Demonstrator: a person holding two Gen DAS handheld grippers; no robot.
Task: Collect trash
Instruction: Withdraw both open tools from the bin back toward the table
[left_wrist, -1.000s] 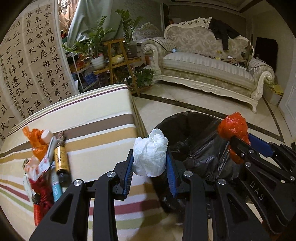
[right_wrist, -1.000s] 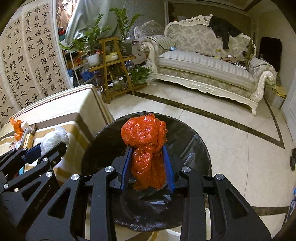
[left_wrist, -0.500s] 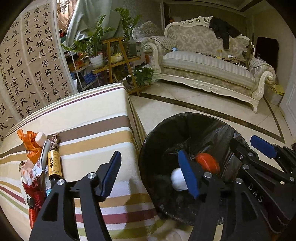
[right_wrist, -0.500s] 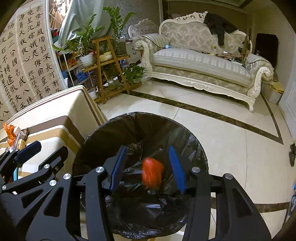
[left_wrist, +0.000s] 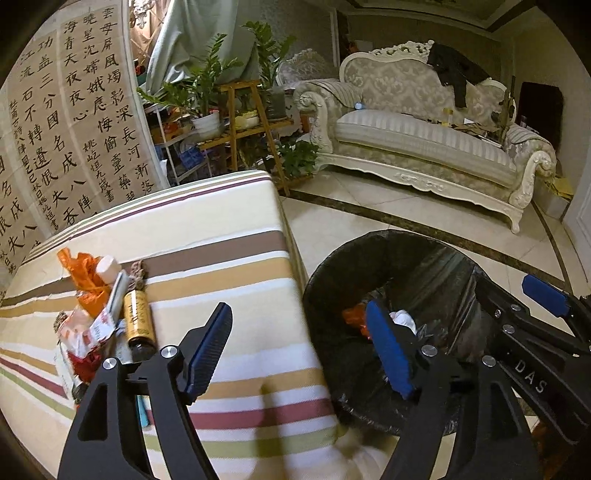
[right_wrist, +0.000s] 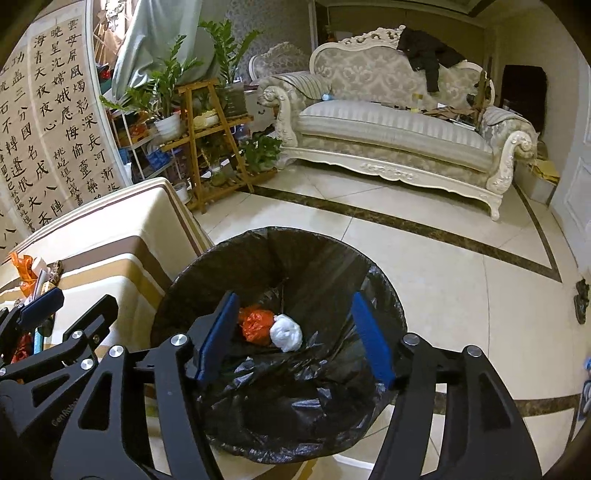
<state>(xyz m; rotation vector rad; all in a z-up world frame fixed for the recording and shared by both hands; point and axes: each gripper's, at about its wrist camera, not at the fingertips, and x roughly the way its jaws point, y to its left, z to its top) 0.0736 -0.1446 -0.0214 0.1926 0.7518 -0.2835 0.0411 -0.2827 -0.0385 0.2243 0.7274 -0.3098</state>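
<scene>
- Trash from this run lies in the bin (right_wrist: 280, 258): an orange bag (right_wrist: 256, 325) and a white wad (right_wrist: 286, 332) rest side by side, touching, on the black liner at the bottom.
- Right gripper (right_wrist: 293, 334): jaws have just been opening and stand wide, nothing between the pads; it hangs over the bin mouth.
- Left gripper (left_wrist: 299, 349): jaws have just been opening and stand wide and empty; one finger sits over the table (left_wrist: 221, 258), the other over the bin edge.
- Step in hand, by judgement: release into the bin is complete for both pieces.
- More trash sits on the far left of the striped table: an orange scrap (left_wrist: 86, 275), a gold bottle (left_wrist: 137, 319), and red-and-white wrappers (left_wrist: 83, 338), bunched together and touching.
- Next move, by judgement: swing the left gripper toward that pile, keep the jaws wide, and pick one piece from the pile's near edge.
- Caution: the pile is tangled; a grip on one piece may drag its neighbours.
</scene>
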